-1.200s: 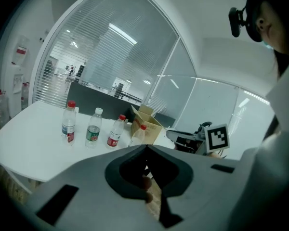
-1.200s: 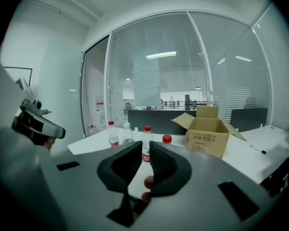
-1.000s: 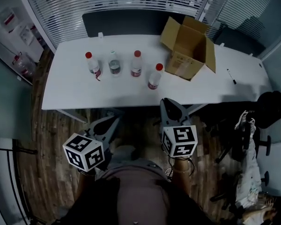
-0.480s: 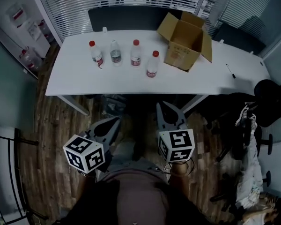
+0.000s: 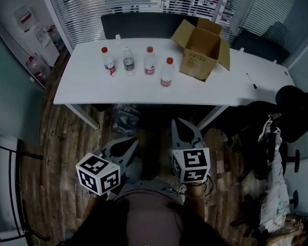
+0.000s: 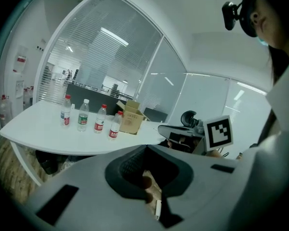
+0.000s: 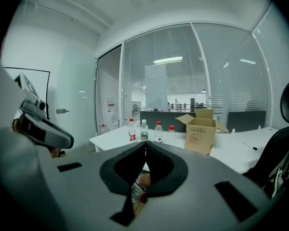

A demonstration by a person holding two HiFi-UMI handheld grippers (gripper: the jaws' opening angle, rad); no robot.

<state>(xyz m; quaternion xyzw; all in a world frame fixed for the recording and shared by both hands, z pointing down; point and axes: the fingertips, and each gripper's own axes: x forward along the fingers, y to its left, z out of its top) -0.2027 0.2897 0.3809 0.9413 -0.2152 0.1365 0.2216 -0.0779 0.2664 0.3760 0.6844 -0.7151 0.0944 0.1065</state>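
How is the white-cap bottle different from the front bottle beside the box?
The white-cap bottle has a white cap and green label; the front bottle has a red cap and red label. The white-cap bottle stands in the back row, the front bottle alone nearer the table edge. Both stand upright.

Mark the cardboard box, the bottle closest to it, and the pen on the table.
cardboard box (image 5: 196, 65): head view, on its front wall.
closest bottle (image 5: 167, 74): head view, on its clear body.
pen (image 5: 250, 81): head view, mid-shaft.
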